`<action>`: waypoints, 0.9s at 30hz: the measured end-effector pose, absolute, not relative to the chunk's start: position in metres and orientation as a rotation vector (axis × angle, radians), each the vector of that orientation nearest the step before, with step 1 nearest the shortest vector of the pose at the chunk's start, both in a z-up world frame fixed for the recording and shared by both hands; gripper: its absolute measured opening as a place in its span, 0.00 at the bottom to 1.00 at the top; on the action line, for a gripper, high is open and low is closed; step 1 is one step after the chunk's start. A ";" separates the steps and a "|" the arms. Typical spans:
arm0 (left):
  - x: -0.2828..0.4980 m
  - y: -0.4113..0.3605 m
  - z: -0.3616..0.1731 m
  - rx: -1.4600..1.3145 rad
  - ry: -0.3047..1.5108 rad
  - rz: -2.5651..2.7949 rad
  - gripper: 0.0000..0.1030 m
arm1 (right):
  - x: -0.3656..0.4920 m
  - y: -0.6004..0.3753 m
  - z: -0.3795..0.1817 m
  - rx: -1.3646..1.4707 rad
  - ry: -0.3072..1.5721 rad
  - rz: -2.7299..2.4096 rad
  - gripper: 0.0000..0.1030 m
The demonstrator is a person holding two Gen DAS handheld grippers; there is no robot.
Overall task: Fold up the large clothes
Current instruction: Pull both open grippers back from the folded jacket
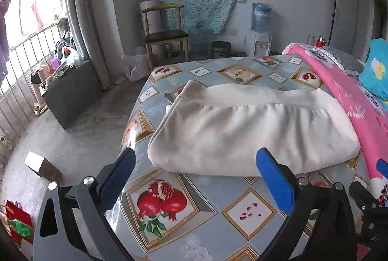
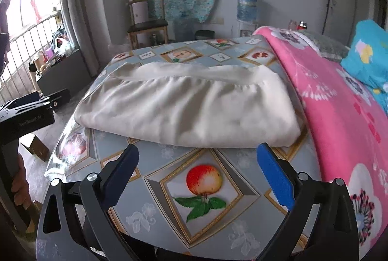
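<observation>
A cream garment (image 1: 252, 132) of soft, matte knit lies folded into a plump oblong on the desk (image 1: 213, 215), its gathered ribbed hem (image 1: 257, 101) forming a band along the far edge and its near edge a rounded fold. The desk is covered by a glossy, grey-blue oilcloth printed with gold-framed diamonds of pomegranates and apples. To the garment's right, touching its end, a pink fleece blanket (image 2: 339, 101) with white flowers drapes over the surface. The left tool (image 1: 198, 168) hovers just short of the near fold, its flat blue pads spread wide with nothing between them. The right tool (image 2: 198, 164) likewise stands fully spread and empty, its serrated blue pads over the printed apple, short of the garment.
</observation>
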State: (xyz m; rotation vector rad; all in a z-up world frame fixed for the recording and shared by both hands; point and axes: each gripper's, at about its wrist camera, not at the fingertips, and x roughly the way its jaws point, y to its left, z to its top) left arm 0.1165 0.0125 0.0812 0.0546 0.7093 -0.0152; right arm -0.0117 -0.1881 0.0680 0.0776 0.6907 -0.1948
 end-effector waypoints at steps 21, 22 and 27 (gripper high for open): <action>0.127 -0.004 0.022 0.075 0.933 0.094 0.95 | 0.003 -0.205 0.027 0.145 0.866 -0.222 0.92; 0.127 -0.005 0.021 0.074 0.939 0.094 0.95 | 0.004 -0.204 0.026 0.146 0.871 -0.224 0.92; 0.129 -0.008 0.014 0.087 0.971 0.093 0.95 | 0.008 -0.206 0.019 0.153 0.904 -0.231 0.92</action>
